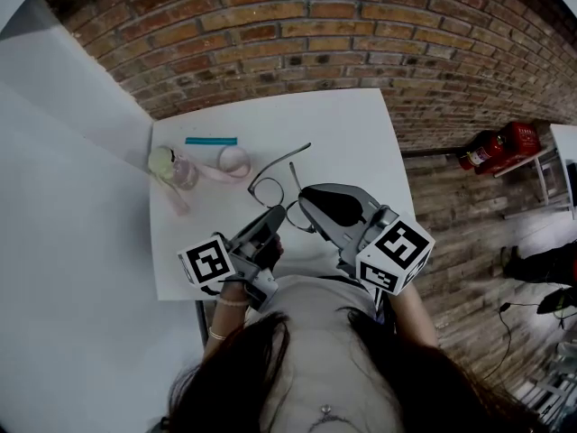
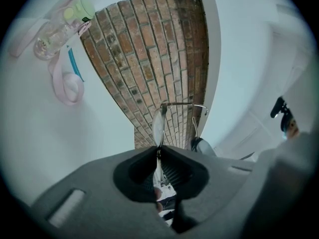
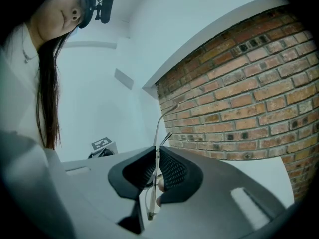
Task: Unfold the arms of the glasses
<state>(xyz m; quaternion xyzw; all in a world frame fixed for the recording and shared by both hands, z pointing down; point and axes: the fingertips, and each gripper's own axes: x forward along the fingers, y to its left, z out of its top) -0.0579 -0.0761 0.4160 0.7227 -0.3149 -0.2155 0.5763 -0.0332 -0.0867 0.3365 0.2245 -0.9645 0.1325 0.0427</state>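
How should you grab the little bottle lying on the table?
The bottle lies on its side on the table, so come from straight above and pinch across its clear middle, beside the green cap. That part looks firm and round; the pink strap is floppy and would probably just slip.

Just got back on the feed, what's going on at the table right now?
A person is working a pair of thin wire glasses with both grippers over the white table. The left gripper is shut on the frame beside one lens. The right gripper is shut on the thin wire at the other side. Both arms appear to stick out away from the lenses. A small bottle with a pink strap and a teal stick lie farther back.
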